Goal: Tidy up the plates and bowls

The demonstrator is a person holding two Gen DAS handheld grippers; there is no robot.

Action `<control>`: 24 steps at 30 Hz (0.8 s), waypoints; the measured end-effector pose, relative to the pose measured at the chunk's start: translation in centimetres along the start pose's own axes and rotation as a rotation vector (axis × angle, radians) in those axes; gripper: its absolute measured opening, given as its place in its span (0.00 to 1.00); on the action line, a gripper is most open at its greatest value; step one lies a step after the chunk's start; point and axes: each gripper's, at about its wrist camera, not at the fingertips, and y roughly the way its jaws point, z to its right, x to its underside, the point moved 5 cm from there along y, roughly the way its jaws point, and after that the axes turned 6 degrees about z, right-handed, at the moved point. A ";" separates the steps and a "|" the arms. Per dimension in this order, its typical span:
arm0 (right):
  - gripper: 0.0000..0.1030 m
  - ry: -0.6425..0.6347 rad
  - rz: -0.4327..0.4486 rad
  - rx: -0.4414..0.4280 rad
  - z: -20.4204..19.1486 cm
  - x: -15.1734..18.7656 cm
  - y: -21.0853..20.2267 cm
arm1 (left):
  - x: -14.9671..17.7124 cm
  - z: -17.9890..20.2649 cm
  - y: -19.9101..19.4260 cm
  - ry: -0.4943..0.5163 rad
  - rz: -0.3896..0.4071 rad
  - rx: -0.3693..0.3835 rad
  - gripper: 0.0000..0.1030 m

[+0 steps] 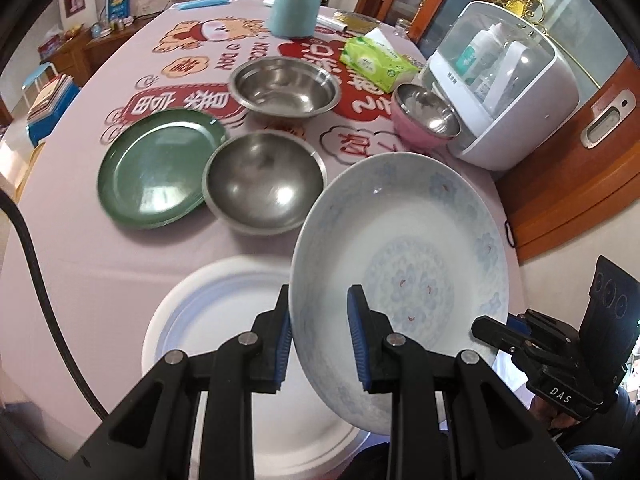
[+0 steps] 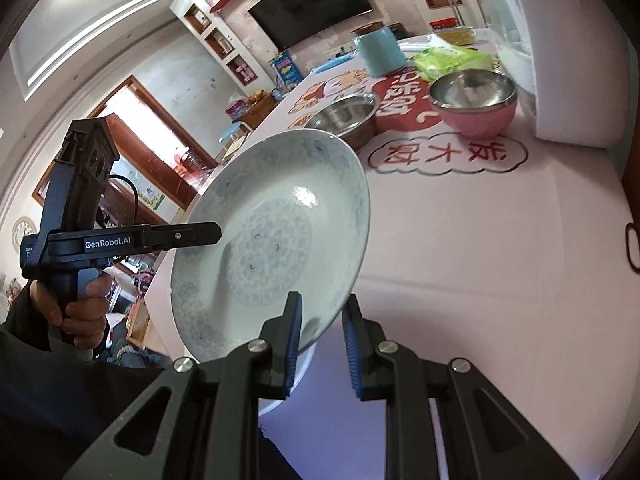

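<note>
Pink printed tablecloth (image 1: 120, 280). Far left of the left tongs (image 1: 320, 340): green plate (image 1: 156, 168), steel bowl (image 1: 264, 182), unsorted. Beneath them, white plate (image 1: 224, 320). Left tongs clamp the tilted flowered plate (image 1: 400, 256) by its rim; right tongs (image 2: 320, 340) straddle its rim, contact unclear. Stacking looks barely begun.

I see a counter (image 1: 100, 280) under a pink printed cloth. On it lie a white plate (image 1: 224, 320), a green plate (image 1: 156, 168), two steel bowls (image 1: 264, 184) (image 1: 284, 84) and a pink bowl (image 1: 424, 116). Farther back stand a blue canister (image 1: 294, 10), a tissue pack (image 1: 376, 62) and a white appliance (image 1: 512, 88).
</note>
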 end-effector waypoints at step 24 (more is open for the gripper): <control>0.19 -0.064 -0.200 -0.056 -4.9 5.5 4.9 | 7.8 -6.9 -0.6 -0.130 -0.089 -0.117 0.23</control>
